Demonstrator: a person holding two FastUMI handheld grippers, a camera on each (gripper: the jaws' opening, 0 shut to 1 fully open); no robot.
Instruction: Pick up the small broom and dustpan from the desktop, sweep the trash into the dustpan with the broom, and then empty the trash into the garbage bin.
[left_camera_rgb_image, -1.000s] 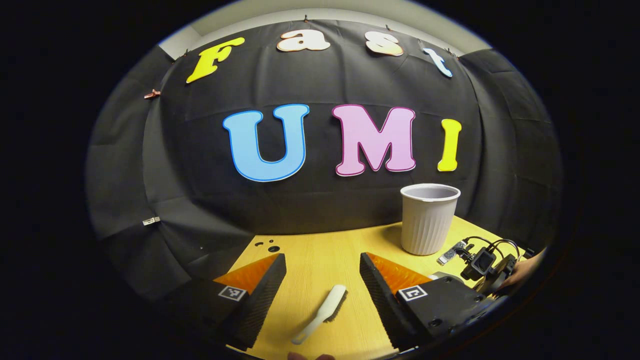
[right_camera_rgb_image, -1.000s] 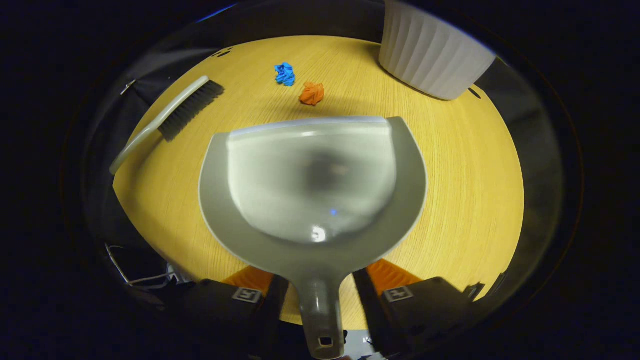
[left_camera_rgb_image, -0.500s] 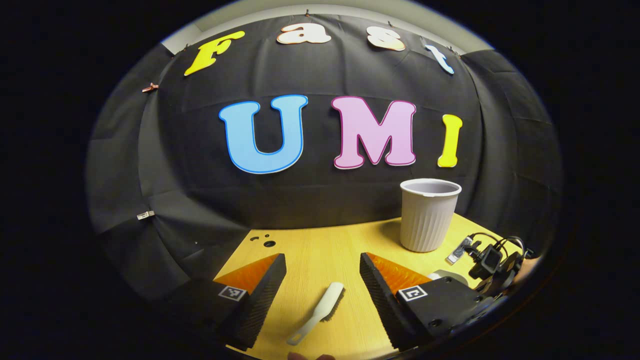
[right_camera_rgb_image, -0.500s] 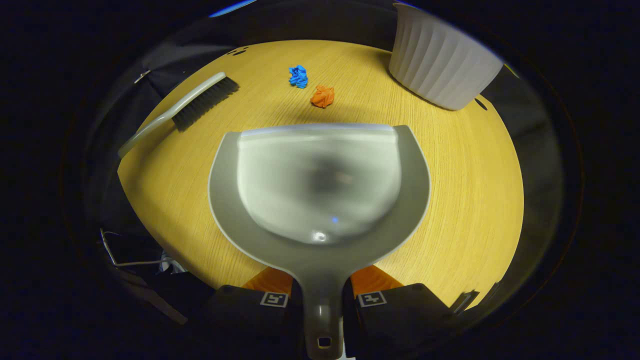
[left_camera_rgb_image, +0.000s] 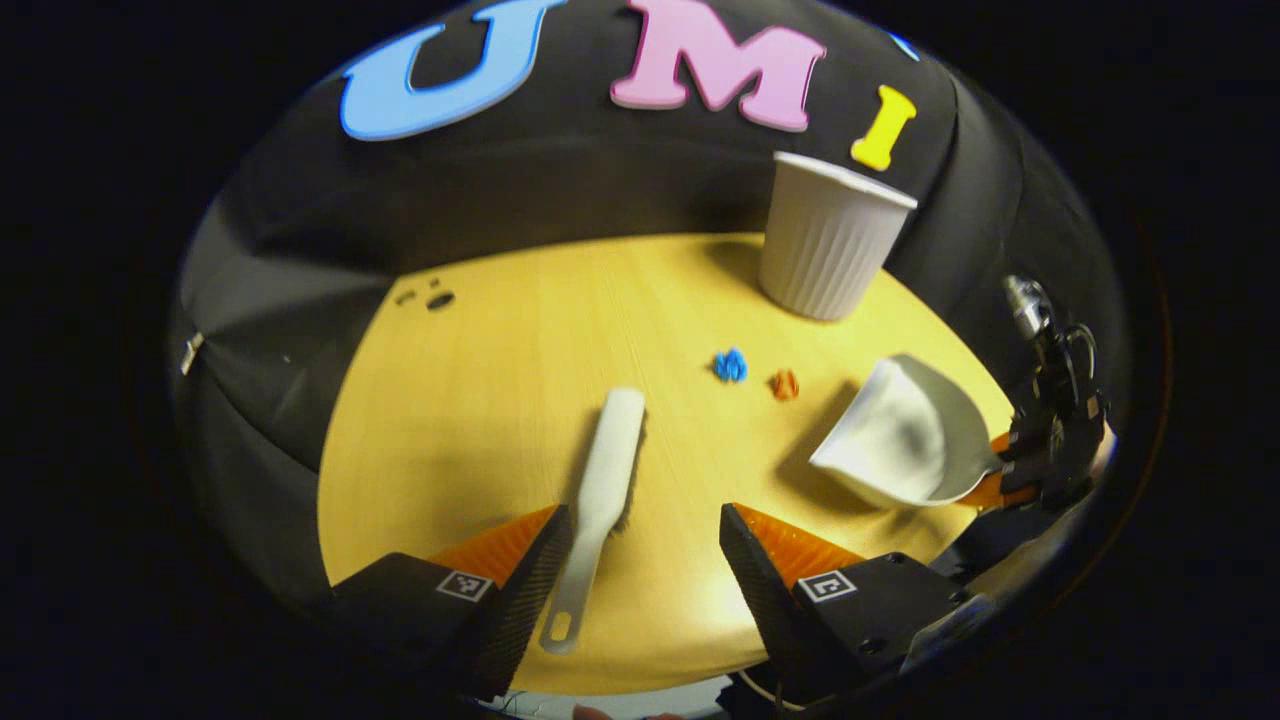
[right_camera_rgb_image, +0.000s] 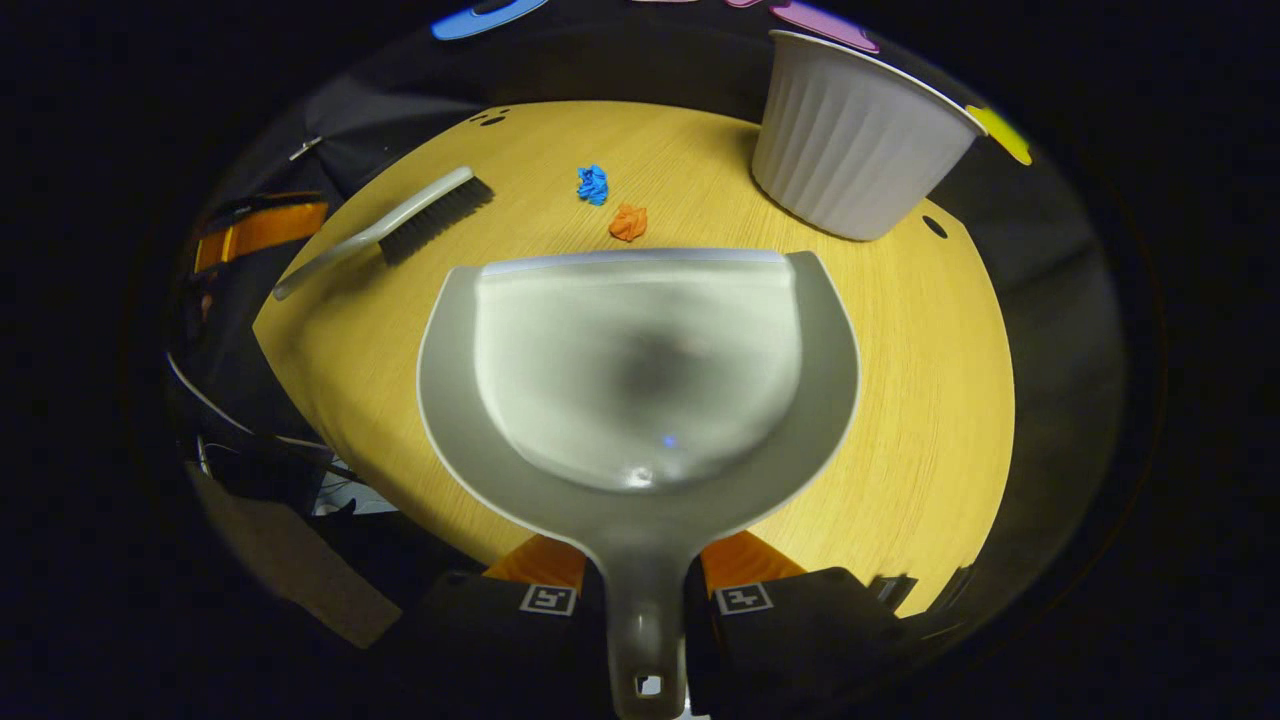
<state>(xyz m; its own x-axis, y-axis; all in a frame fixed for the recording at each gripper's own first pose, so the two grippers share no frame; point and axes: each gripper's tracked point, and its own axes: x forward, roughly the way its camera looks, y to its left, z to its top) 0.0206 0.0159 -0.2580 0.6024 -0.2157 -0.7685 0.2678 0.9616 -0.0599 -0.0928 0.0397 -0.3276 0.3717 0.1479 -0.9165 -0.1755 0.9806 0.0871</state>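
Observation:
A grey dustpan (right_camera_rgb_image: 640, 380) fills the middle of the right gripper view, and my right gripper (right_camera_rgb_image: 643, 590) is shut on its handle. In the left gripper view the dustpan (left_camera_rgb_image: 900, 435) hangs tilted above the desk at the right. A small white broom (left_camera_rgb_image: 600, 490) with dark bristles lies flat on the wooden desk (left_camera_rgb_image: 480, 400). My left gripper (left_camera_rgb_image: 645, 560) stands open above the broom's handle end, its left finger close beside the handle. Blue (right_camera_rgb_image: 592, 184) and orange (right_camera_rgb_image: 628, 222) paper scraps lie just beyond the dustpan's front lip. The broom (right_camera_rgb_image: 400, 228) lies at the far left.
A white ribbed garbage bin (left_camera_rgb_image: 830, 240) stands upright at the desk's far right, also near the back right (right_camera_rgb_image: 855, 150). Black cloth walls the booth behind the desk. Two small holes (left_camera_rgb_image: 430, 298) mark the desk's far left corner.
The left gripper has tilted down and moved over the broom, bringing the scraps and dustpan into its view. The right gripper closed on the dustpan handle and lifted it slightly.

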